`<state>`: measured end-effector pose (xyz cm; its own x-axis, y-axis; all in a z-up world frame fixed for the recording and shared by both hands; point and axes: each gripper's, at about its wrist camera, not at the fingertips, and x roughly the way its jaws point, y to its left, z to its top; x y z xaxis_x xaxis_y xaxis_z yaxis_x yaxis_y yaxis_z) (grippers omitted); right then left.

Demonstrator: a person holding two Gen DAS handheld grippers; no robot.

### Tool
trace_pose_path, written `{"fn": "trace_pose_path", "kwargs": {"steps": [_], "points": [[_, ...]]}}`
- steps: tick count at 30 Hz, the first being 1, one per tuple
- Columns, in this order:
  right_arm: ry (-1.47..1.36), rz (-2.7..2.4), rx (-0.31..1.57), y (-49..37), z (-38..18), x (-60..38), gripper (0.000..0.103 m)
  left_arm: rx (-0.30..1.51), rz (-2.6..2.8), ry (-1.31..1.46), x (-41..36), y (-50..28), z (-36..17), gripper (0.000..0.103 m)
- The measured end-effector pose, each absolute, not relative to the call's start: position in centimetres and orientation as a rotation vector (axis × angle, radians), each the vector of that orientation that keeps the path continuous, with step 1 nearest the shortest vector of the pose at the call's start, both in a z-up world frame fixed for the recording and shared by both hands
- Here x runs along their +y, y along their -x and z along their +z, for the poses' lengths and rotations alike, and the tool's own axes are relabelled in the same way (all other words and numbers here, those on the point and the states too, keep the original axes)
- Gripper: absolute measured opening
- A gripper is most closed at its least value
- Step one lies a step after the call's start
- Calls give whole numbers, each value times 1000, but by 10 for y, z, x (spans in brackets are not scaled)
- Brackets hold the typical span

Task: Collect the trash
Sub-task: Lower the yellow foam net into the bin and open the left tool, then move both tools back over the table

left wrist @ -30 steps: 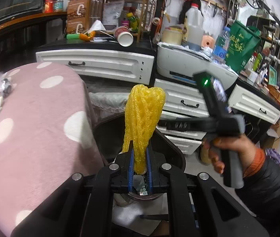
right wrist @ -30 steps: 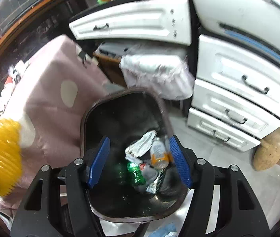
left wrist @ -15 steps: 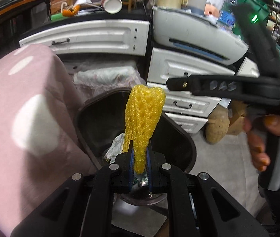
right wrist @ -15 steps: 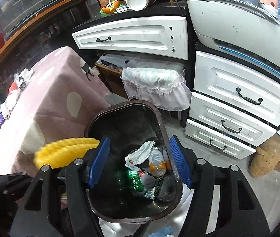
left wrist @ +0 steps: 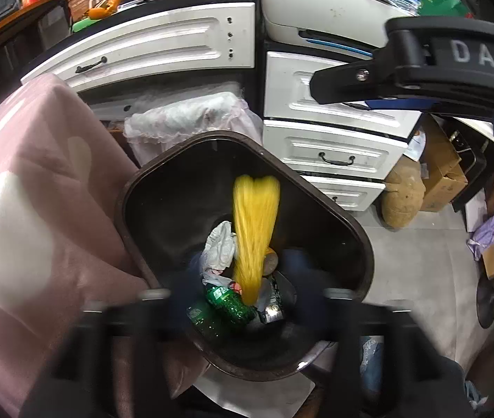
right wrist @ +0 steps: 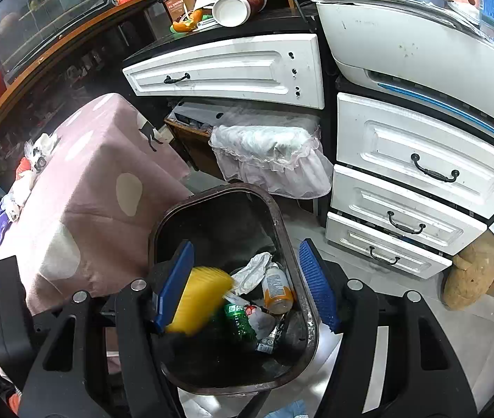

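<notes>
At the far left, a pink cloth with pale spots is draping over a piece of furniture, and a small heap of crumpled wrappers is lying along its far edge. Just beside that cloth, the dark brown trash bin is standing open on the floor, its rounded rim tilting across the left wrist view. The left claw is hovering over the bin mouth with its jaws opening, smeared by motion into dark shapes at the bottom of its own view, and the pads are not pressing on anything. Between and ahead of them, the yellow foam net is showing as a long, streaked yellow blur, wide and two-lobed at the top and narrowing to a point at the bottom; it is sitting inside the bin's outline, above the rubbish at the bottom, and whether it is touching that rubbish cannot be told. Below it, a crumpled white wrapper, a green bottle and an orange-labelled bottle are lying together in the bin. Further right, the right claw is hanging over the same bin with its blue pads standing well apart and gripping nothing. White drawers are filling the right side.
</notes>
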<state>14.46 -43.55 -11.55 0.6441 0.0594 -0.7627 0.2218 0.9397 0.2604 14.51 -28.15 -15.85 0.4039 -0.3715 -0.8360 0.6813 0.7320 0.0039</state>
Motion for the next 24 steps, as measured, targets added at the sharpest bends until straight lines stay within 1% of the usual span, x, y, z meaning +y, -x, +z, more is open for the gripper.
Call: {"fn": "trace_pose_path", "kwargs": {"steps": [1,2,3,4,5,7,9,10,11,18,24], "points": [[-348,-94,870,-145,-115,-436,63,937,-700,-367,-281,-144,-158,77],[-349,-94,868,-145,-115,-436,63,935,-705,-374,-282,-144,-158,78],[-349,-94,867,-145,-114,-436,64,932,-702,-386,-283,-143,-158,83],[-350,-96,862,-144,-113,-437,71,924,-697,-401,-283,-141,-157,86],[-351,-100,852,-143,-112,-438,77,916,-695,-408,-283,-139,-156,88],[-354,-103,844,-142,-111,-438,78,915,-701,-403,-282,-137,-153,91],[-355,-103,842,-142,-110,-439,79,919,-715,-383,-279,-133,-148,93],[-354,-107,838,-141,-109,-439,83,918,-721,-374,-278,-130,-145,94],[-356,-108,832,-141,-109,-439,85,916,-725,-369,-277,-128,-143,94],[-348,-85,835,-144,-106,-430,86,865,-758,-326,-258,-105,-106,97],[-344,-31,819,-146,-92,-412,87,766,-759,-281,-224,-85,-61,98]]}}
